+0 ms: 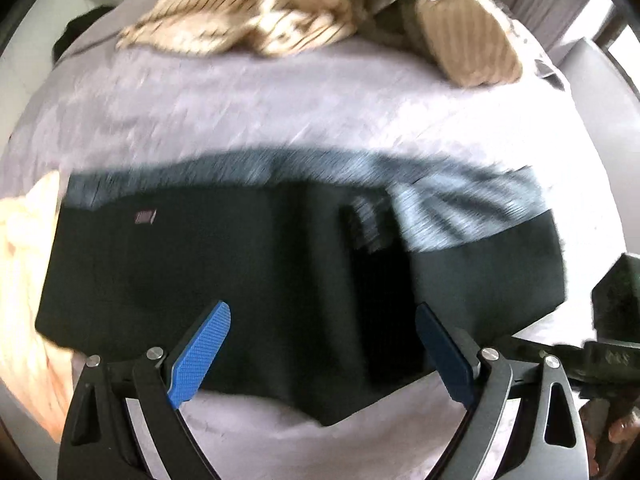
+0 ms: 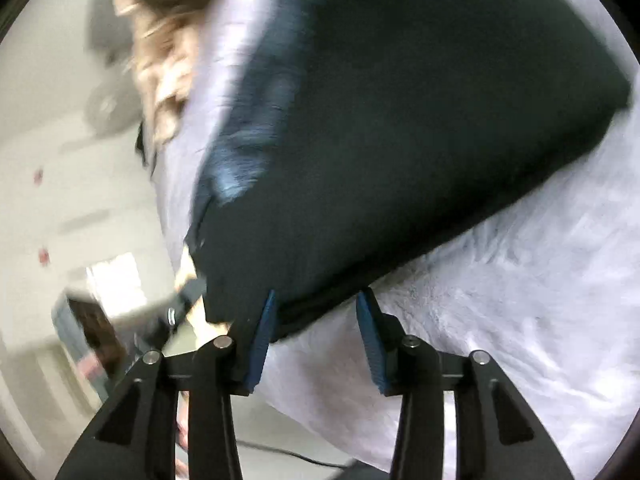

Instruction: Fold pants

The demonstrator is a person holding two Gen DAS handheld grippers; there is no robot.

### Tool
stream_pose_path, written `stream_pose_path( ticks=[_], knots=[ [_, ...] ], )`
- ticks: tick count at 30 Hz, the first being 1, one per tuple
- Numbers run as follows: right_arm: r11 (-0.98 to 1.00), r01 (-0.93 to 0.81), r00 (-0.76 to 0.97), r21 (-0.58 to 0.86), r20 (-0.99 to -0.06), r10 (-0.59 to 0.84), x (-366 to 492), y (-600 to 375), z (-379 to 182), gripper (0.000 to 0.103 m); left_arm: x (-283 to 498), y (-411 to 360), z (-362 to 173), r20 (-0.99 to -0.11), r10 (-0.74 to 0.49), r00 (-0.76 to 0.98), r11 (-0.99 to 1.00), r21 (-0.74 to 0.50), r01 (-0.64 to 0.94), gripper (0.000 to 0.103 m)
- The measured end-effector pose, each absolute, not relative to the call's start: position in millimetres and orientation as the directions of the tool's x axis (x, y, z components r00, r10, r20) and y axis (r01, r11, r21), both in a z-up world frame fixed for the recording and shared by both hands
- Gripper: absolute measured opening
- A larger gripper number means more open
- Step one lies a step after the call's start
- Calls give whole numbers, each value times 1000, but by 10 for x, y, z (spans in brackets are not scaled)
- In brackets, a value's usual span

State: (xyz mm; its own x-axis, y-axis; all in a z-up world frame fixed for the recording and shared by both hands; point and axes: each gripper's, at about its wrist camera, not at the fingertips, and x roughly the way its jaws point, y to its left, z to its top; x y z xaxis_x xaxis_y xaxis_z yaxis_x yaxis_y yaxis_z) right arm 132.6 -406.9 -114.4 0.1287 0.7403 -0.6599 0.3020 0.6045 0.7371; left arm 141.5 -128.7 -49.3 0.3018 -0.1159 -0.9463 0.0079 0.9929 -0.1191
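The pants [image 1: 248, 280] lie flat on the bed [image 1: 240, 112], a dark folded band whose long axis runs left to right across the left wrist view, roughly along the bed's near edge. A paler grey-blue layer [image 1: 440, 200] shows along their far side, toward the right end; a small tag [image 1: 145, 216] sits near the far left corner. Their left end meets a peach cloth [image 1: 24, 260] at the bed's left edge.

In the right wrist view the pants [image 2: 420, 140] stretch away from the near left corner up toward the far right, one corner hanging at the bed's [image 2: 520, 300] edge.

Both views are smeared by motion, so seams, waistband and leg ends cannot be made out. The striped beige bedding [image 1: 280, 12] heaped at the far edge is blurred and cut off by the frame. The room past the bed's edge in the right view is only pale shapes.

The left gripper [image 1: 322, 346] is spread wide above the pants' near edge, with nothing between its blue pads [image 1: 202, 354]; whether they touch the cloth cannot be told. The right gripper [image 2: 316, 338] is also parted, straddling the pants' near corner, its left pad [image 2: 262, 344] against the fabric edge and its right pad over bare bed.
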Motion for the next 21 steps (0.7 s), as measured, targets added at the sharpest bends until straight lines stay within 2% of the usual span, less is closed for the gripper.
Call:
stream_pose_path(
  ticks=[2,4,6,10,14,15,16,17,19,21],
  knots=[
    [683,174,205,709,-705,679,1414,-4201,-814,47,1504,-1414,-414,-938,-145,314,989,-136,50,95],
    [745,129,278,654,-745,606,1563,-4374,-624,42,1586,-1611,-410,-933,-164,320,986,-147,76,95],
    [758,141,311,637,-755,577,1806,-4558,-586,23,1662,-1859,-471,-931,-188,313,981,-163,104,95],
    [818,112,301,565,-803,514,2255,-4611,-745,23,1774,-2261,-736,-933,-203,298,976,-168,138,95],
    [855,108,268,507,-843,466,2400,-4697,-1044,15,1886,-2233,-1160,-961,5,278,997,28,77,96],
    [853,108,275,511,-840,468,2420,-4721,-1089,10,1899,-2140,-1223,-966,-17,257,998,-2,57,97],
    [841,119,278,528,-831,482,2428,-4761,-1141,7,1915,-2017,-1253,-967,-72,242,997,-68,25,96],
    [830,134,281,542,-824,492,2409,-4809,-1152,6,1921,-1935,-1225,-968,-83,237,996,-83,10,96],
    [799,172,293,577,-804,517,2358,-4893,-1137,7,1896,-1896,-1141,-968,-54,247,998,-49,29,96],
    [793,180,283,583,-802,526,2306,-4890,-1069,13,1815,-1823,-1036,-968,-30,250,999,-18,52,96]
  ],
)
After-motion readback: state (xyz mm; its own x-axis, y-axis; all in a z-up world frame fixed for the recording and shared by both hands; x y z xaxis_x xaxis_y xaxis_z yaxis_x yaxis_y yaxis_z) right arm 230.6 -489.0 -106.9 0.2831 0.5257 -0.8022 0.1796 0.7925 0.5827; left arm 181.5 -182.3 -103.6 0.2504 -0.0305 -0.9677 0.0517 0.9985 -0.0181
